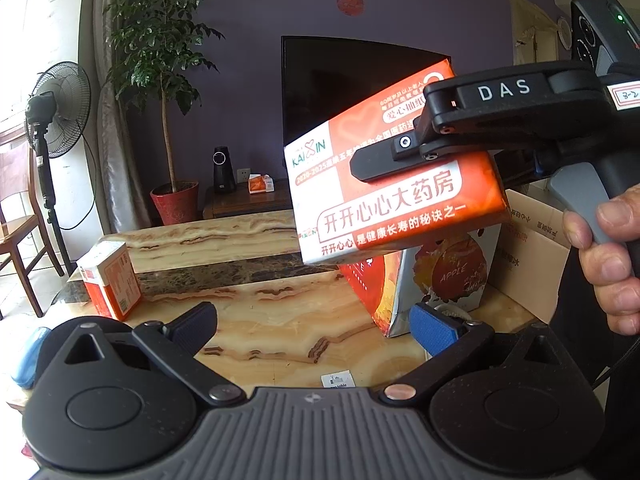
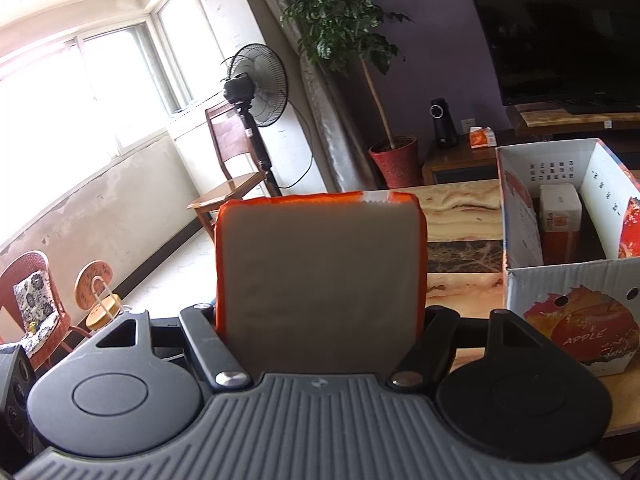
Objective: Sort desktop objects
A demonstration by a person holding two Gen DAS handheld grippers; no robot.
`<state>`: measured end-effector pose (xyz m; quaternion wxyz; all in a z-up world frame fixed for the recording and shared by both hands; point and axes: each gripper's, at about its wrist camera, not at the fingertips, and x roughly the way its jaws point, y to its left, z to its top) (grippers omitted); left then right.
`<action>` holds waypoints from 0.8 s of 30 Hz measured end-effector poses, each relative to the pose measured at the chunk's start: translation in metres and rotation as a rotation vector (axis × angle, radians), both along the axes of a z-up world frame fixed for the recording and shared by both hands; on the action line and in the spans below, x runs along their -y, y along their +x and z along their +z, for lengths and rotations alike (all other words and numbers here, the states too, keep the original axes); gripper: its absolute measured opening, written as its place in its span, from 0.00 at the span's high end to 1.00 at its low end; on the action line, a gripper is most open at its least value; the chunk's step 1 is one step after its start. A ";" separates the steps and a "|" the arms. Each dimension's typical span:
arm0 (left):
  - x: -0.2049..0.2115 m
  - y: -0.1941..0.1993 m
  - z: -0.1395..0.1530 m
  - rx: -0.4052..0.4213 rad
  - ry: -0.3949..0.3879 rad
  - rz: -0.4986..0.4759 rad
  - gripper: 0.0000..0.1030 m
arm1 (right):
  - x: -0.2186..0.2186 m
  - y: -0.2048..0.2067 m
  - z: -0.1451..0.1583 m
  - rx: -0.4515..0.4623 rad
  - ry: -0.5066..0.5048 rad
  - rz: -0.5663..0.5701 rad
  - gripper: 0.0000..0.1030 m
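Observation:
An orange and white tissue pack point(image 1: 400, 208) hangs in the air above the marble table point(image 1: 260, 320), with my right gripper point(image 1: 400, 152) shut on it across its width. In the right wrist view the same pack point(image 2: 320, 260) fills the gap between the fingers of that gripper point(image 2: 320, 312). To its right stands an open apple box point(image 2: 560, 272) with one similar pack point(image 2: 560, 216) inside. My left gripper point(image 1: 316, 320) sits low over the table, open, with nothing between its blue pads. Another tissue pack point(image 1: 110, 280) stands at the table's left edge.
A person's hand point(image 1: 612, 256) holds the right gripper's handle. A brown cardboard box point(image 1: 536, 248) sits behind the apple box point(image 1: 452, 276). A small paper label point(image 1: 338, 380) lies near the front edge, and a blue object point(image 1: 30, 356) at the far left. Beyond stand a television, a plant and a fan.

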<state>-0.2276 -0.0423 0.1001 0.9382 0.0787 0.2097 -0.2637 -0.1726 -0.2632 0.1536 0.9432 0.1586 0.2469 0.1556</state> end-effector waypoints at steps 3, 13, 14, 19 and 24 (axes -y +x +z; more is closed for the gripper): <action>0.001 0.000 0.000 0.001 0.001 -0.001 0.01 | 0.000 0.001 -0.001 0.001 -0.001 -0.012 0.29; 0.002 -0.001 -0.001 0.004 0.005 -0.007 0.01 | 0.005 0.002 -0.004 -0.002 0.001 -0.037 0.29; 0.002 -0.001 -0.001 0.004 0.006 -0.007 0.01 | 0.006 0.002 -0.004 -0.003 0.001 -0.039 0.29; 0.002 0.000 -0.001 0.004 0.006 -0.008 0.01 | 0.006 0.002 -0.005 -0.006 -0.003 -0.049 0.29; 0.002 -0.001 -0.001 0.004 0.007 -0.009 0.01 | 0.007 0.002 -0.006 -0.006 -0.008 -0.062 0.29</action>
